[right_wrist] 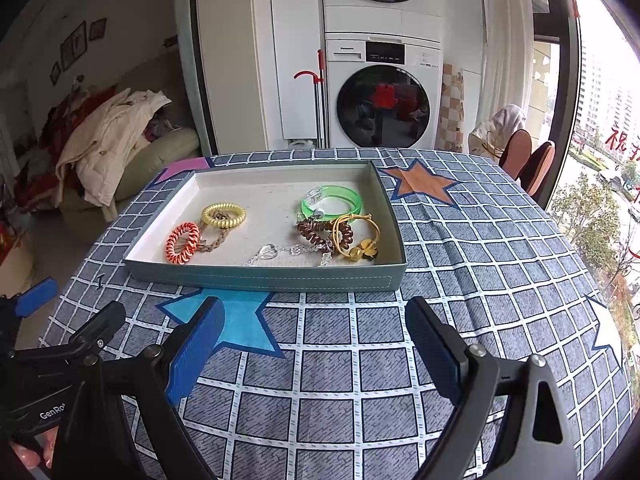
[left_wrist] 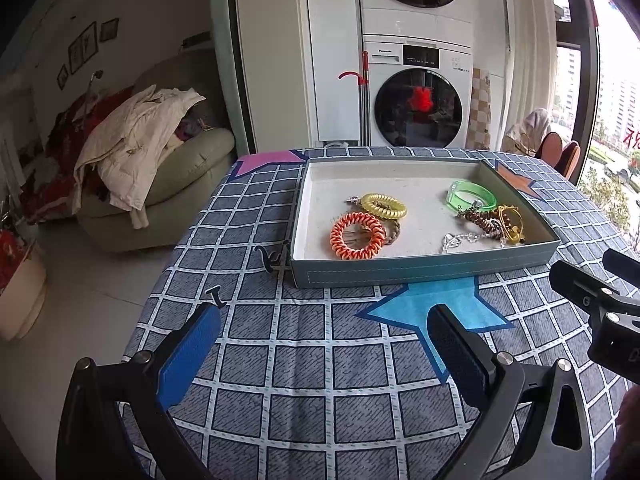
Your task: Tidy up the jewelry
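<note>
Your left gripper (left_wrist: 324,336) and right gripper (right_wrist: 314,330): jaws wide apart, holding nothing, above tabletop (right_wrist: 480,280). Jewelry sits in tray (right_wrist: 264,278) just ahead of jaws, kept together, easy reach.

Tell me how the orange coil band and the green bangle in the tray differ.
The orange coil band is a ridged spiral; the green bangle is smooth and see-through. The orange coil band lies at the tray's left near the front, the green bangle at the right, farther back. Both are rings inside the tray.
</note>
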`<action>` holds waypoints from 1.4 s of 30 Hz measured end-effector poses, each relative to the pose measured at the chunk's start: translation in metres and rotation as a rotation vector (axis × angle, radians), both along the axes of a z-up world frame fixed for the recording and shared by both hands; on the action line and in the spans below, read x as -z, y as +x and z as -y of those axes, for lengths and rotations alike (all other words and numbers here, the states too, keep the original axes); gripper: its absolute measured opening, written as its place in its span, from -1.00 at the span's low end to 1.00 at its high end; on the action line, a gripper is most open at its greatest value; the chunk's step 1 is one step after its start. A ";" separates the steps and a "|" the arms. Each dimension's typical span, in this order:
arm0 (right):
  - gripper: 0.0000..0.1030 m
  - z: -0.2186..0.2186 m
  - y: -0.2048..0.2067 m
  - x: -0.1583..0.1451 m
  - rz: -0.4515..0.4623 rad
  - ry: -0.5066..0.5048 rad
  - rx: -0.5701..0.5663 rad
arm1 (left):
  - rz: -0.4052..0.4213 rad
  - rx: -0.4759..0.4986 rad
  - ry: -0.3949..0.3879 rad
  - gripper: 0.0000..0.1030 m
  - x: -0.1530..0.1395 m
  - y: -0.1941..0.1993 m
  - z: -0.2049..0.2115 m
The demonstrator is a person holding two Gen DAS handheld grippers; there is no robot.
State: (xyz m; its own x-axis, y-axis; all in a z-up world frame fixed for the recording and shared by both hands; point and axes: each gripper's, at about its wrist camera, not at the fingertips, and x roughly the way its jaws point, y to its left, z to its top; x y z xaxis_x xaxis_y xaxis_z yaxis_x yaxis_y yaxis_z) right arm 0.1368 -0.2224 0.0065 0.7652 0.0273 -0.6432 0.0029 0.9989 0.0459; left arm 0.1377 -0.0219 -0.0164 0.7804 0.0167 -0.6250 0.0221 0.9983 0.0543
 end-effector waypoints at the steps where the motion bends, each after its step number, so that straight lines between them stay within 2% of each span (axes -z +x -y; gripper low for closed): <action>1: 0.81 0.000 0.000 0.000 0.000 0.000 0.000 | 0.000 0.001 -0.001 1.00 0.000 0.000 0.000; 42: 0.81 0.002 -0.003 -0.006 0.010 0.004 -0.001 | -0.014 -0.004 -0.015 1.00 -0.005 0.000 0.001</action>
State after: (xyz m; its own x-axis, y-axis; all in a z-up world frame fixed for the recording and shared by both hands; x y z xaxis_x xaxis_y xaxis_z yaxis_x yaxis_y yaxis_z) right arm 0.1341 -0.2243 0.0126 0.7718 0.0303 -0.6351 0.0016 0.9988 0.0495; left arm 0.1374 -0.0225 -0.0117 0.7717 0.0105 -0.6359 0.0189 0.9990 0.0394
